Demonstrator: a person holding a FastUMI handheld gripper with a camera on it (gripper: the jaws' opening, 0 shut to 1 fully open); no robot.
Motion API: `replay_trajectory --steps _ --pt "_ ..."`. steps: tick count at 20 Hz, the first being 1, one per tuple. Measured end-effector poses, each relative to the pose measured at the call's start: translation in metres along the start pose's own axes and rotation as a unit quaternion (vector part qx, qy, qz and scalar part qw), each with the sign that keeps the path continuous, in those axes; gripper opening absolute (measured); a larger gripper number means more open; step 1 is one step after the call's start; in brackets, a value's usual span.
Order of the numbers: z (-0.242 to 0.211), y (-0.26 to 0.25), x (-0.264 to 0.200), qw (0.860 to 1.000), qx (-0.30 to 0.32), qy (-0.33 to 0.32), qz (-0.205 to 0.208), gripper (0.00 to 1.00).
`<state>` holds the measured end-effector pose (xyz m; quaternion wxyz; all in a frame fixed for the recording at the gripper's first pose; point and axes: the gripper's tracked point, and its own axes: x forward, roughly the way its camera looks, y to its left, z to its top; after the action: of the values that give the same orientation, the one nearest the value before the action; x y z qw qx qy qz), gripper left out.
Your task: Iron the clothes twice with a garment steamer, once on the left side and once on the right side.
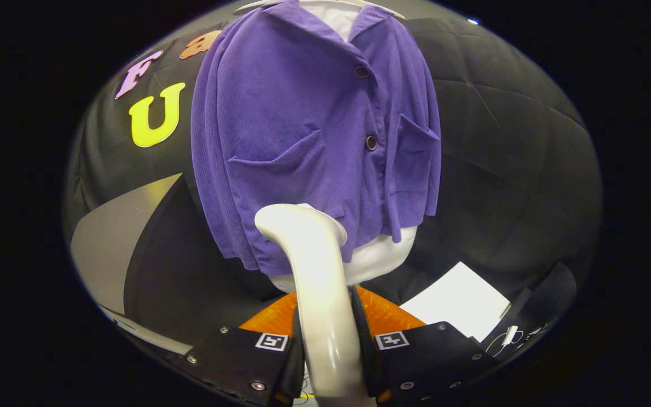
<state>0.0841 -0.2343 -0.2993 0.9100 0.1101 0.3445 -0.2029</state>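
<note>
- The gripper (328, 350) sits nearest, at six o'clock, its two fingers clamped on either side of the pale handle of the garment steamer (317, 282); both press on the handle, so the tool is carried firmly and can be aimed.
- The steamer rises from between the fingers toward twelve o'clock and bends at its head, which is turned to face the cloth just beyond. I judge this keeps the steam outlet square to the fabric.
- An orange base (385, 316) lies just behind the fingers, under the handle.
- At four o'clock, a white sheet (458, 308) lies flat on the dark surface, well apart from the work.
- Beyond the steamer head hangs the purple shirt (303, 130), buttoned over a white form (382, 260), likely to hold it spread and taut.
- The head stands at the shirt's lower hem, near the pocket at ten o'clock of it; contact I cannot tell.
</note>
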Motion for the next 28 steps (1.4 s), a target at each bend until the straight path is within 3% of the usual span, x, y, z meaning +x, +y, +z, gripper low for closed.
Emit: replay_trajectory --steps 7,14,20,28 --pt "0.041 -0.043 -0.044 0.999 0.034 -0.028 0.017 0.42" --pt "0.128 -0.081 -0.086 0.993 0.045 -0.102 0.026 0.42" --pt "0.209 -0.104 -0.12 0.976 0.096 -0.195 0.027 0.41" --pt "0.3 -0.13 -0.098 0.951 0.139 -0.278 0.002 0.41"
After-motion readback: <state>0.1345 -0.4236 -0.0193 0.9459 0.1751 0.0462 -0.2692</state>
